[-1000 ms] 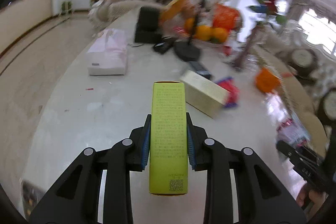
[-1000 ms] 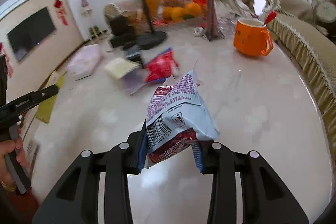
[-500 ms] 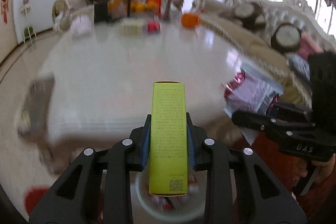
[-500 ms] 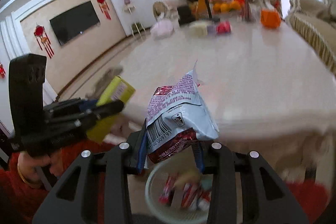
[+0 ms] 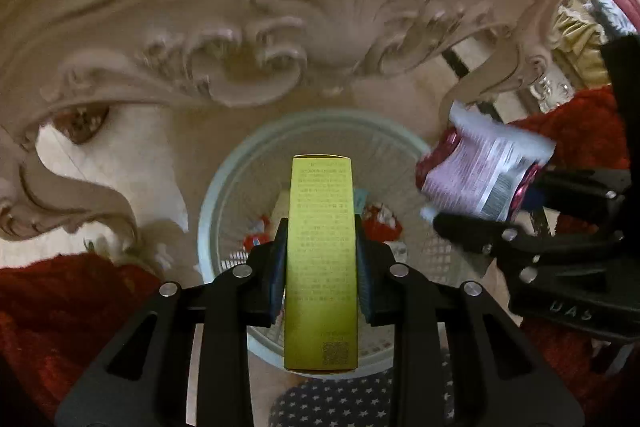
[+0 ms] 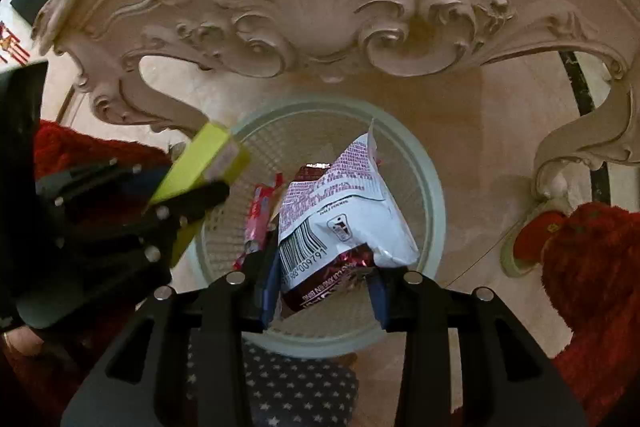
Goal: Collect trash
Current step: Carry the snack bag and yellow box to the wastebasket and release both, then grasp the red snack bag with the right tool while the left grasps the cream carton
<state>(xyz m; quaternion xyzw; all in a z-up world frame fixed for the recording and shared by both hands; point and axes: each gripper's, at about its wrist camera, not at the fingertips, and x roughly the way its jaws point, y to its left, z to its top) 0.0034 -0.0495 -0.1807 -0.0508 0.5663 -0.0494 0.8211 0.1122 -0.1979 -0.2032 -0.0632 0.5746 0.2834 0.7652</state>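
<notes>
Left wrist view: left gripper (image 5: 321, 263) has its jaws clamped on the yellow-green carton (image 5: 321, 259), long axis pointing along the fingers, right over the white mesh wastebasket (image 5: 224, 195). Right gripper (image 6: 322, 291) is pinching the crinkly snack packet (image 6: 344, 215) above that same basket, so I'd guess both just need letting go.

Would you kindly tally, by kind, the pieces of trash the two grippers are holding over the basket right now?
Yellow-green box, in left gripper: 1
Snack packet, in right gripper: 1
Total: 2, both above the white basket.
</notes>
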